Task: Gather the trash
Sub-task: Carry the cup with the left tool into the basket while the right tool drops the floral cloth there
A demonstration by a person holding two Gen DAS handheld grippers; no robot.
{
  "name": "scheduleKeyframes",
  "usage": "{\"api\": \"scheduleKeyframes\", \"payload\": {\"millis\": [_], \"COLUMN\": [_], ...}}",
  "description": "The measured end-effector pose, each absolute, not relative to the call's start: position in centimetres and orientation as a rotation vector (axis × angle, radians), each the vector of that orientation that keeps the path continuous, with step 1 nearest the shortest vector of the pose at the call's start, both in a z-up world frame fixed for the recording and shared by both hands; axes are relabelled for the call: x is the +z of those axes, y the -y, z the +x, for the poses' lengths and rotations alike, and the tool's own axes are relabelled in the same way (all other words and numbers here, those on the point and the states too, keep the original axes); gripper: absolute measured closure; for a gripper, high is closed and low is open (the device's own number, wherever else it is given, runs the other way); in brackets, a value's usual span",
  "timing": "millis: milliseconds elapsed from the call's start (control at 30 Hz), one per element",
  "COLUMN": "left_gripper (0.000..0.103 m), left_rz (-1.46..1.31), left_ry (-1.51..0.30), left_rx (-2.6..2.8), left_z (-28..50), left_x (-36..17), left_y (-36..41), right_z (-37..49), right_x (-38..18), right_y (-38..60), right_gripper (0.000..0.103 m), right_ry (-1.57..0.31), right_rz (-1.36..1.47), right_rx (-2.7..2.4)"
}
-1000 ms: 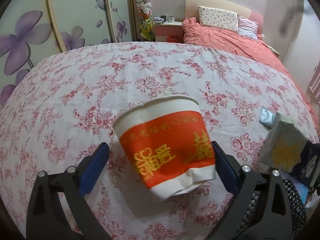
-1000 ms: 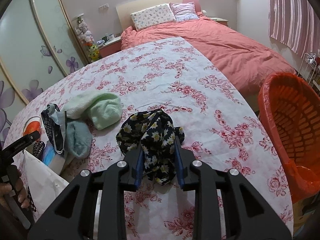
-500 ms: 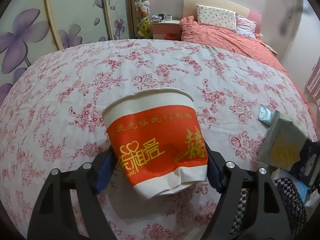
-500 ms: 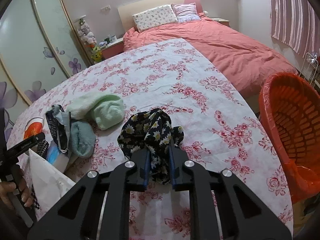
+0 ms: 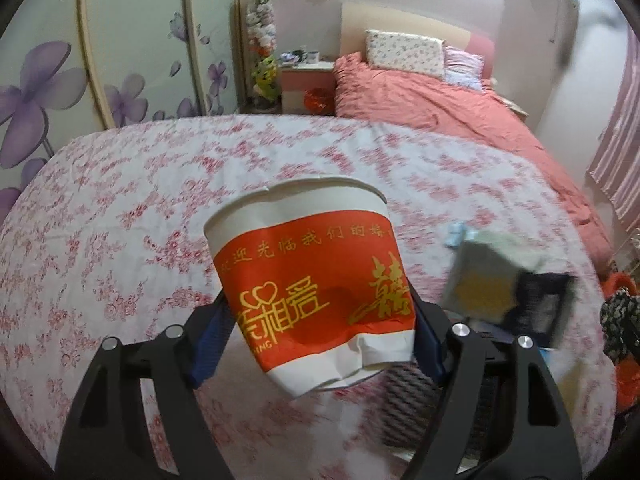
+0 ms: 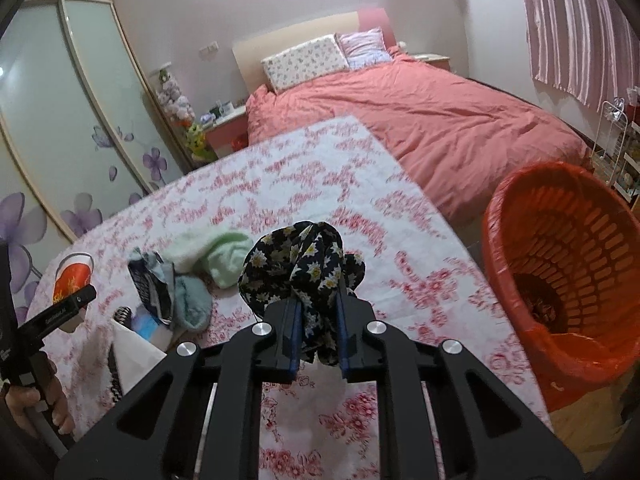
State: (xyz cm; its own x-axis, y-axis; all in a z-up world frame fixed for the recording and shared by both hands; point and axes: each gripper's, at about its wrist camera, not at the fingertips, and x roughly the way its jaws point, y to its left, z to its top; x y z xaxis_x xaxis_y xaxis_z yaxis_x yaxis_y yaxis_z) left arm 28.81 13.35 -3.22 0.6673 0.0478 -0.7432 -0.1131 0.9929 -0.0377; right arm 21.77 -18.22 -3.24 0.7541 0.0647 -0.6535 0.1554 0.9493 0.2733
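Red-and-white paper cup (image 5: 316, 280) pinched in left tongs (image 5: 316, 332), dark daisy-print cloth (image 6: 300, 268) in right tongs (image 6: 316, 340), both lifted clear for the orange basket (image 6: 560, 280).

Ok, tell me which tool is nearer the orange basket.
Right. The right tool, clamped on the dark floral cloth, is just beside the orange basket; the left tool, holding the paper cup, is farther off.

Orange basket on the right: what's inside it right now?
The orange basket has a red liner and a small dark patterned heap low at the bottom; what it is cannot be told. The near wall hides the rest of the floor.
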Motion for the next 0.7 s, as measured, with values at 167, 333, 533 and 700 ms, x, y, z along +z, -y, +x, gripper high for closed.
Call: {"api": "scheduleKeyframes", "payload": {"millis": [167, 333, 533, 700], "left_gripper": [0.028, 0.028, 0.028, 0.028], "left_rz": [-0.072, -0.055, -0.032, -0.016], "left_ry": [-0.787, -0.749, -0.72, -0.716], "left_rx": [0.012, -0.08, -0.194, -0.287], "left_z": [26.9, 25.2, 23.3, 22.5], "left_x": [-0.6, 1.4, 3.1, 3.6], "left_y": [-10.7, -7.3, -2.6, 1.8], "right_z": [20.6, 19.1, 17.3, 15.7], "right_x": [-1.8, -0.4, 1.1, 1.9], "right_y": [19.4, 20.7, 22.8, 25.3], "right_gripper": [0.089, 0.089, 0.089, 0.089], "right_ry": [-0.672, -0.62, -0.557, -0.503], "right_rz": [0.343, 0.36, 0.38, 0.403], "right_rx": [-0.062, -0.084, -0.118, -0.169]}}
